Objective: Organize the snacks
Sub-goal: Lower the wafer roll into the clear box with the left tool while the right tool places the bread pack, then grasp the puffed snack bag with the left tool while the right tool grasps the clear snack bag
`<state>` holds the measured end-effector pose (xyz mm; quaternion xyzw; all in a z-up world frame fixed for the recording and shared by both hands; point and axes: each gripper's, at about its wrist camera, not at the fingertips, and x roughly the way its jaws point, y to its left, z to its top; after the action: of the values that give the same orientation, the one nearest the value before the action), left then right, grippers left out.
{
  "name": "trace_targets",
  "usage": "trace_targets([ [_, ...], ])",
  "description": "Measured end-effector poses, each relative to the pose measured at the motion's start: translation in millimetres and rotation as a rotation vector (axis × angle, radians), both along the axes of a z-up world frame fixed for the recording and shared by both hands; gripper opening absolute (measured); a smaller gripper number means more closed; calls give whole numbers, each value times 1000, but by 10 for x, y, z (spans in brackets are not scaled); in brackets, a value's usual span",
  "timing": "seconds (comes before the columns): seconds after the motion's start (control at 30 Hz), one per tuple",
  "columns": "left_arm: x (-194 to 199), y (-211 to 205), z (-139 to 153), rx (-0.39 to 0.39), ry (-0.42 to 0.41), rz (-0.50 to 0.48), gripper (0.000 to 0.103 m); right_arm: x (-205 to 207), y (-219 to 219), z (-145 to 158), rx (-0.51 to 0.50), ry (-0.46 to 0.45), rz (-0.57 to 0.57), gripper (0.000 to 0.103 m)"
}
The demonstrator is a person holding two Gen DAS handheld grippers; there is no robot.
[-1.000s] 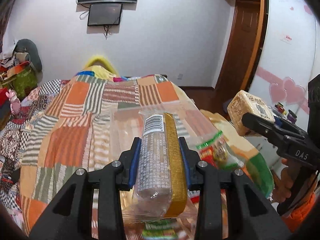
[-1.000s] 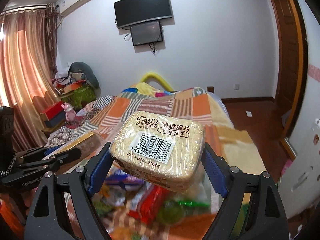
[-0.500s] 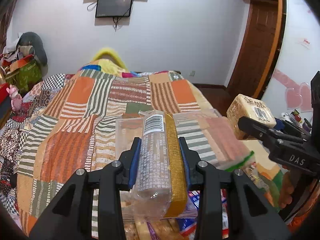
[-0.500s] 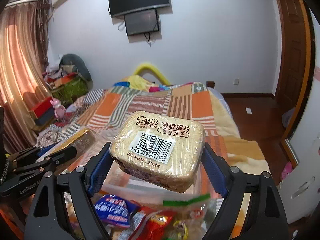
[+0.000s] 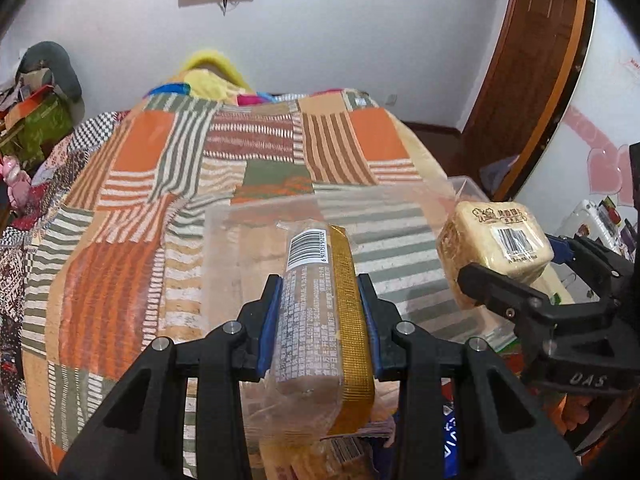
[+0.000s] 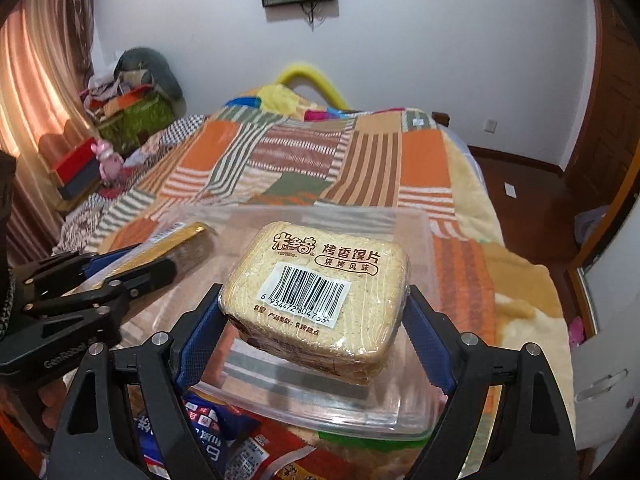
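Observation:
My left gripper (image 5: 319, 312) is shut on a long biscuit pack (image 5: 316, 300) with a gold strip and a barcode, held lengthwise over a clear plastic box (image 5: 224, 248) on the bed. My right gripper (image 6: 314, 312) is shut on a square pack of toasted bread slices (image 6: 316, 288) with a barcode label, also above the clear plastic box (image 6: 416, 240). In the left wrist view the right gripper (image 5: 520, 276) with the bread pack (image 5: 492, 248) hangs at the box's right side. In the right wrist view the left gripper (image 6: 132, 264) sits at the left.
Loose snack packets (image 6: 208, 432) in blue and red wrappers lie on the bed in front of the box. A patchwork striped blanket (image 5: 120, 208) covers the bed. A wooden door (image 5: 524, 60) and floor lie to the right, clutter (image 6: 128, 108) to the left.
Both grippers have moved forward and down, from above the loose snack packets to above the clear box, each keeping hold of its pack. The views tilt further down.

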<state>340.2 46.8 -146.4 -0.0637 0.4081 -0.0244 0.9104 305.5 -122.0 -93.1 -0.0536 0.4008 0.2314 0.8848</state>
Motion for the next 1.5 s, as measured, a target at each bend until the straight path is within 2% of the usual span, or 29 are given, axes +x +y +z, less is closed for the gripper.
trace_targets([
  [0.1,22,-26,-54,13,23,-7,37,46,29,-29,-20,15,1,85],
  [0.17,-18,-48,-25,33,5,-10,37,65,34,-40,-24,18,-9,85],
  [0.3,-156,-47,152,35,-42,-20,41,31,-12,48,-26,-17,-22,86],
  [0.47,-401,-14,409,33,-84,-22,42,-123,-142,261,23,-55,-25,87],
  [0.57,-604,4,547,38,-115,-25,50,-270,-223,394,46,-86,-23,87],
  [0.73,-923,57,613,48,-130,-30,56,-513,-371,514,85,-122,-18,87],
  [0.9,-1181,163,486,53,-98,-22,59,-660,-470,496,86,-138,-26,87],
  [1.27,-1658,449,-130,49,51,30,60,-821,-689,185,39,-75,-74,87],
  [1.5,-1811,548,-469,-20,139,41,60,-818,-822,-97,13,-9,-117,87],
])
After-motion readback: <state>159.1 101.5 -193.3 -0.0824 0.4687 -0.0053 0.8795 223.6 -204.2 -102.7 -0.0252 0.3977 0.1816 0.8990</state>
